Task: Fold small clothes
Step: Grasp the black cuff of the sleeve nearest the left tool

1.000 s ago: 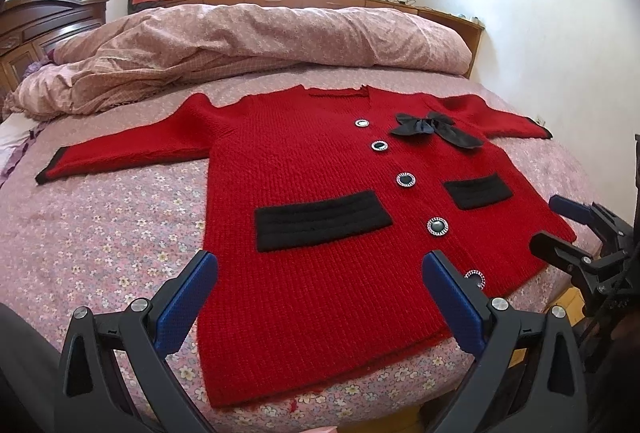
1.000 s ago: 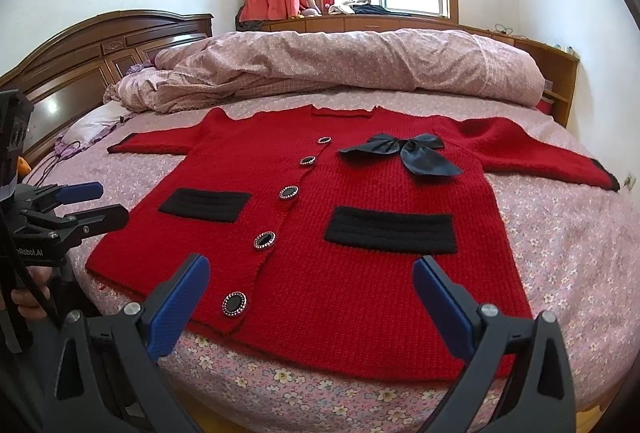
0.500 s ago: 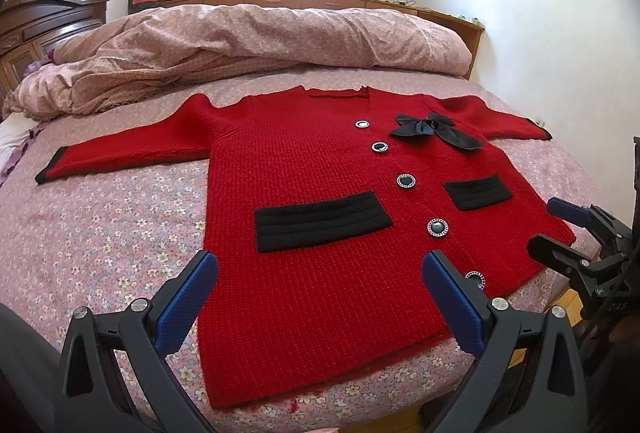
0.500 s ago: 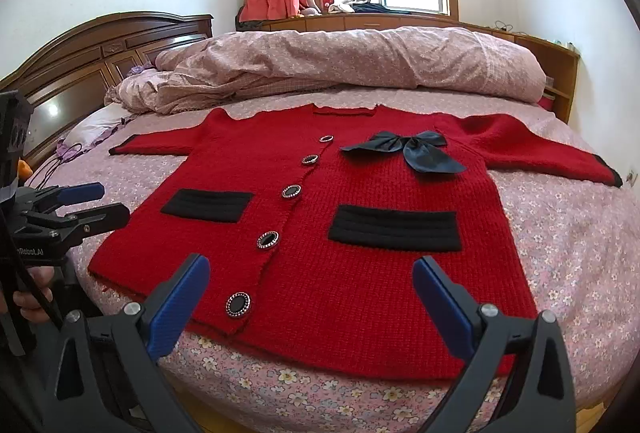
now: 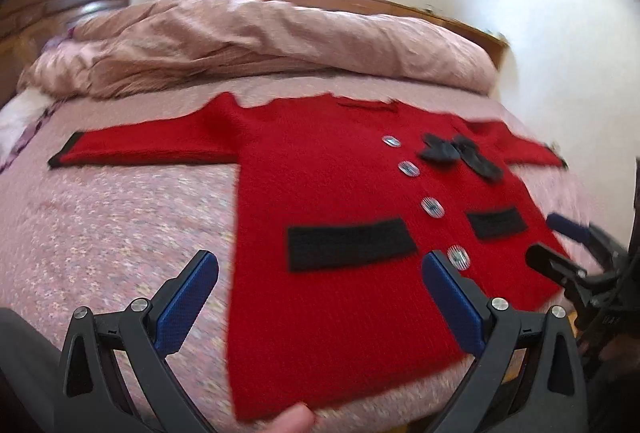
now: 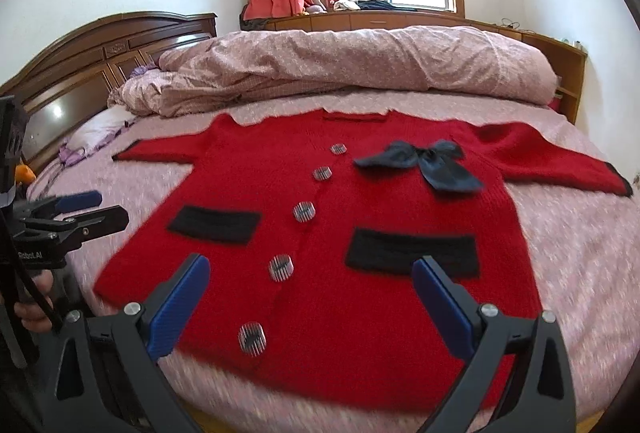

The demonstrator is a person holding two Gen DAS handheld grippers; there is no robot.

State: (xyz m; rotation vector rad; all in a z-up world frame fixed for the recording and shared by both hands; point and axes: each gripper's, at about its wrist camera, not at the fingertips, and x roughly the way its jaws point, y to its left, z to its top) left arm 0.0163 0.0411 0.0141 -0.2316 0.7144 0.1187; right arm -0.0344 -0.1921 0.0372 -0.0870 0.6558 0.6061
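Both tools nearer; left tool marked "Robot.AI".

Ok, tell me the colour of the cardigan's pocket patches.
Black pocket patches on the red cardigan; clearest in the right wrist view.

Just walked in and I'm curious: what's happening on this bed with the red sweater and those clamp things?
A person holds a two-finger gripper in each hand, about to fold a red cardigan. It lies flat and buttoned on the bed, sleeves spread out, a dark bow near the collar. The left gripper and right gripper are both open above the hem, holding nothing. No fold has been made yet.
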